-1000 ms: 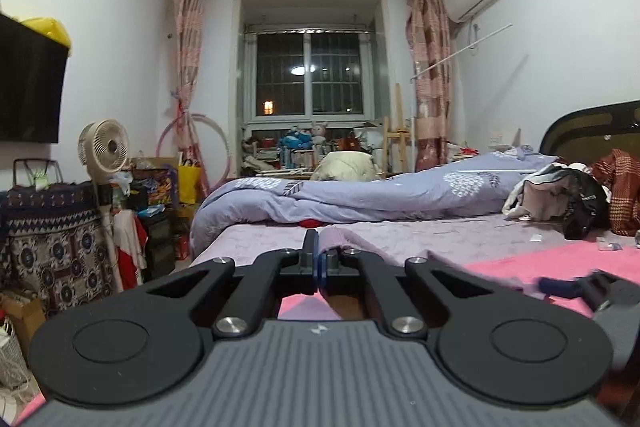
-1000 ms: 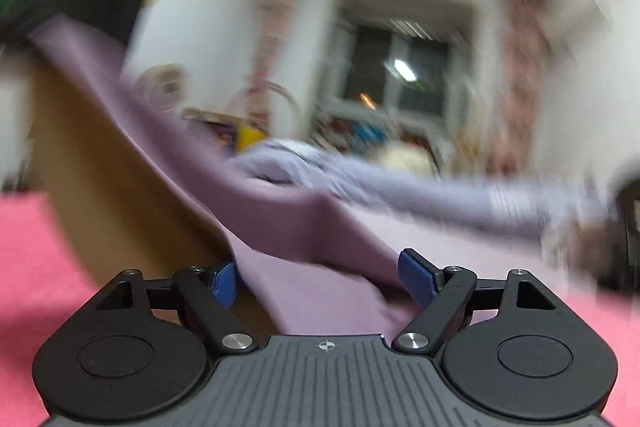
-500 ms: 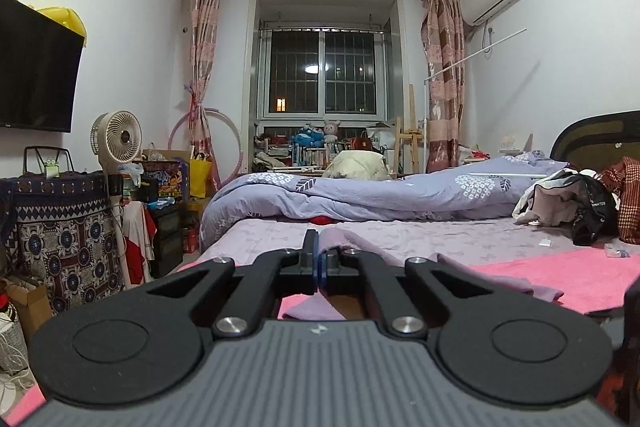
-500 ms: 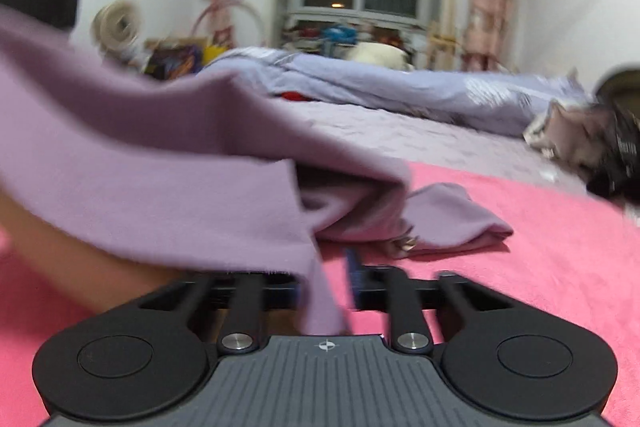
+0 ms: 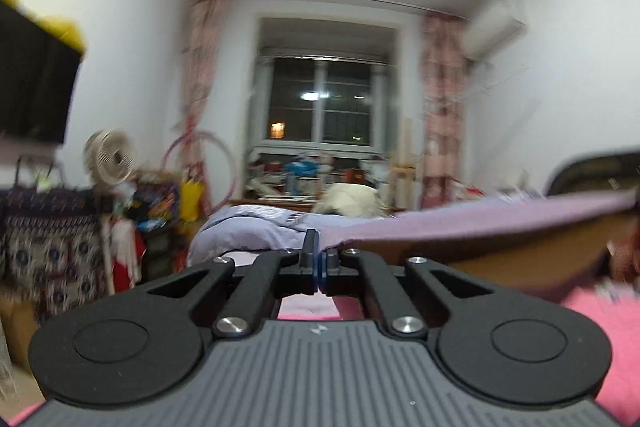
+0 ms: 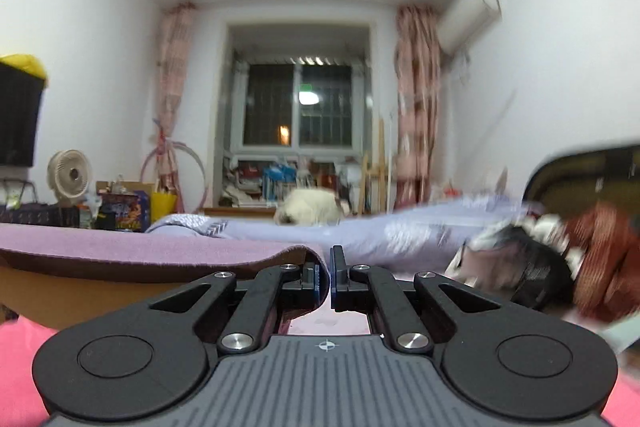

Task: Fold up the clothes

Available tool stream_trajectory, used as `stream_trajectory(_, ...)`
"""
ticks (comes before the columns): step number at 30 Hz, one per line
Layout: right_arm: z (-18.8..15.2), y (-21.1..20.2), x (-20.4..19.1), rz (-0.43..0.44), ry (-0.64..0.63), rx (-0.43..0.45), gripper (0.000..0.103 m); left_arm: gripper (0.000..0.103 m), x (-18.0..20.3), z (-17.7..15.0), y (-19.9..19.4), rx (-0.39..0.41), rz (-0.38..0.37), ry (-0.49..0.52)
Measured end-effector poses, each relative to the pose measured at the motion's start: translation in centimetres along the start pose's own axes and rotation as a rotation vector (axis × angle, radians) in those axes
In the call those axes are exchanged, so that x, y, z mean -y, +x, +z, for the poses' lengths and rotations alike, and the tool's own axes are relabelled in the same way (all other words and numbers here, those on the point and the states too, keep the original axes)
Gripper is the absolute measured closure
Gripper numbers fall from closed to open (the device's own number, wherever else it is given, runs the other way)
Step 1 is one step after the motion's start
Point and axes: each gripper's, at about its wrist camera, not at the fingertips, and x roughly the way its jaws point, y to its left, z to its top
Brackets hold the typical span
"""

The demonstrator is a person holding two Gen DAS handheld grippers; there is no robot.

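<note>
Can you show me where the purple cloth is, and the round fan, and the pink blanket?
purple cloth (image 5: 480, 223), left wrist view, middle of its stretched edge.
purple cloth (image 6: 140, 247), right wrist view, its flat top.
round fan (image 6: 69, 174), right wrist view, centre of its grille.
pink blanket (image 5: 616, 323), left wrist view, bare patch at right.

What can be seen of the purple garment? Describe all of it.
The purple garment is a soft, matte lilac fabric with a brownish underside. It is lifted and stretched nearly level between the two grippers above the pink blanket. The left gripper pinches one end; the right gripper is closed on the other. Its full shape is hidden.
</note>
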Motion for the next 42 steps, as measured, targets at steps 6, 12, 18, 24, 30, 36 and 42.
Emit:
stream_trajectory(6, -5.2, -5.8, 3.1, 0.019, -0.025, -0.066, 0.097, 0.103, 2.0, -7.6, -6.1, -0.231, -0.145, 0.112)
stream_trajectory(12, -6.2, -6.5, 4.5, 0.001, -0.018, -0.076, 0.098, 0.103, 4.0, -7.5, 0.3, -0.256, -0.084, 0.178)
stream_trajectory(18, 6.7, -8.8, 4.1, -0.077, 0.134, 0.503, 0.095, 0.102, 3.0, 2.9, 4.9, 0.144, 0.088, -0.020)
stream_trajectory(24, 2.3, -9.5, 2.9, -0.038, -0.025, 0.317, 0.096, 0.103, 3.4, -3.3, 5.0, -0.189, 0.072, 0.072)
stream_trajectory(30, -7.9, -5.6, 3.3, -0.071, -0.107, -0.028, 0.097, 0.103, 0.1, -11.8, 4.6, -0.461, 0.122, 0.046)
stream_trajectory(36, -10.0, -4.7, 3.3, -0.067, -0.041, -0.083, 0.098, 0.103, 0.4, -12.7, 3.5, -0.458, -0.012, 0.095)
stream_trajectory(42, -8.6, -4.1, 4.2, -0.021, -0.052, -0.093, 0.095, 0.089, 5.9, -12.8, 2.5, -0.420, -0.232, 0.343)
